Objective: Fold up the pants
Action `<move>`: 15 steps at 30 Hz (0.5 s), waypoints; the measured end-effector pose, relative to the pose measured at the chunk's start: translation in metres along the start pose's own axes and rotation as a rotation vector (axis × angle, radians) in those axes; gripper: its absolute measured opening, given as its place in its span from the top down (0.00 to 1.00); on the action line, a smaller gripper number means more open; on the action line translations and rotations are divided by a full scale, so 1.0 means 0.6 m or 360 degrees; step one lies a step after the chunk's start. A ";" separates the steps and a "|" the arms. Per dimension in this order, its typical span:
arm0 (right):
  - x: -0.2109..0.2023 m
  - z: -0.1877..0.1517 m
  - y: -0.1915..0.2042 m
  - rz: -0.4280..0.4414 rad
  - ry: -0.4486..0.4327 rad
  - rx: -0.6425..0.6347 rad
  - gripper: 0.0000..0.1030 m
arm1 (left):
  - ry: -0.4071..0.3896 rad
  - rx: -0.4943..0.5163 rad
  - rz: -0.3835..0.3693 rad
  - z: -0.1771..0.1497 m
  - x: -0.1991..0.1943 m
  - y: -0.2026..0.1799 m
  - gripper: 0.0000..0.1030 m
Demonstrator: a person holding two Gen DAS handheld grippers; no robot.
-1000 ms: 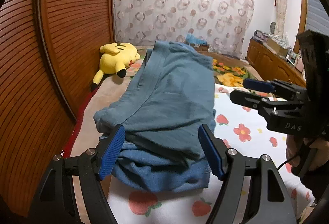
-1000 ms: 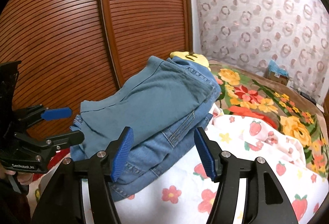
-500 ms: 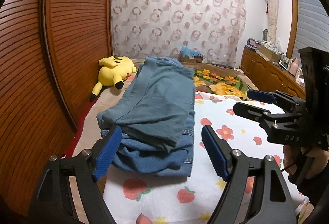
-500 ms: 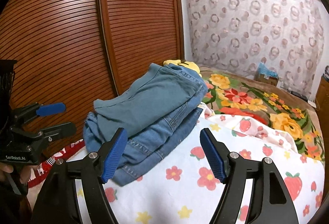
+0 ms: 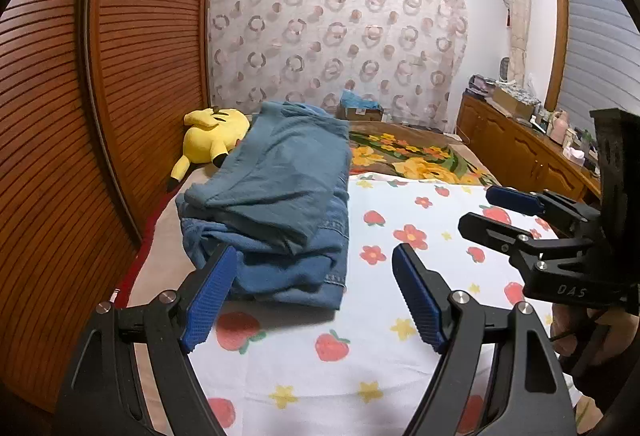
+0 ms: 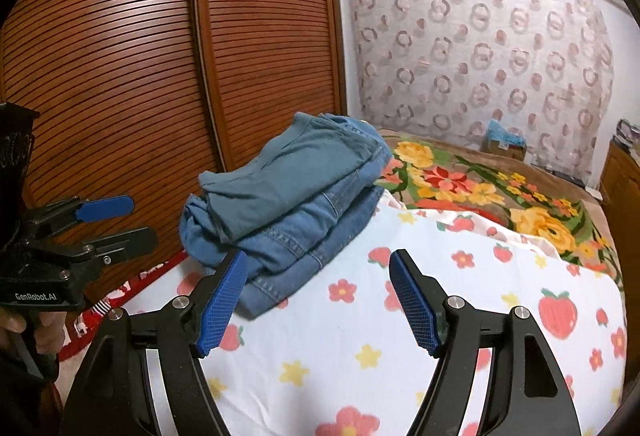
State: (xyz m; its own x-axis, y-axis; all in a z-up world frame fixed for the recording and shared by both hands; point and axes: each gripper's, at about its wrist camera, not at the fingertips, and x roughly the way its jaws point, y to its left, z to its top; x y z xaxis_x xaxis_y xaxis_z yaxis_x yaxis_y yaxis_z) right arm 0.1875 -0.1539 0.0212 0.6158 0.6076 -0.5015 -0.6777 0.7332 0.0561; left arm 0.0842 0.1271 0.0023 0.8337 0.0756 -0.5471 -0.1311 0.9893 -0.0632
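A stack of folded pants (image 5: 280, 204) lies on the bed's left side: a teal pair on top of blue jeans. It also shows in the right wrist view (image 6: 292, 204). My left gripper (image 5: 316, 296) is open and empty, just short of the stack's near edge. My right gripper (image 6: 320, 300) is open and empty, near the stack's front corner. Each gripper shows in the other's view: the right one (image 5: 500, 212) at right, the left one (image 6: 116, 220) at left.
The bed carries a white strawberry-and-flower sheet (image 5: 400, 316) and a floral blanket (image 5: 408, 156) beyond. A yellow plush toy (image 5: 212, 136) lies behind the stack. Slatted wooden wardrobe doors (image 6: 160, 76) run along the left. A wooden dresser (image 5: 528, 152) stands at right.
Both grippers have drawn back and up from the stack, which now looks smaller and farther. The stack itself has not moved. Both grippers stay open.
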 end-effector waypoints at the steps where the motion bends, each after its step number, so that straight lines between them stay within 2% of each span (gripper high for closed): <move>1: -0.009 -0.005 0.001 -0.0006 -0.0006 0.0007 0.27 | 0.0000 0.0003 -0.0011 -0.003 -0.003 -0.004 0.22; 15: -0.122 -0.067 0.024 -0.0139 -0.0081 0.0074 0.27 | -0.0032 0.0081 -0.0101 -0.037 -0.051 -0.077 0.22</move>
State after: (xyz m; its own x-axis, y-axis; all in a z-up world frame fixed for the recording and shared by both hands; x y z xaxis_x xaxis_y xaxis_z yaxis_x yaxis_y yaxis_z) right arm 0.1168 -0.2002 0.0242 0.6921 0.5549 -0.4616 -0.6021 0.7965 0.0546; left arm 0.0527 0.0763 0.0035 0.8501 0.0145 -0.5264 -0.0505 0.9972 -0.0542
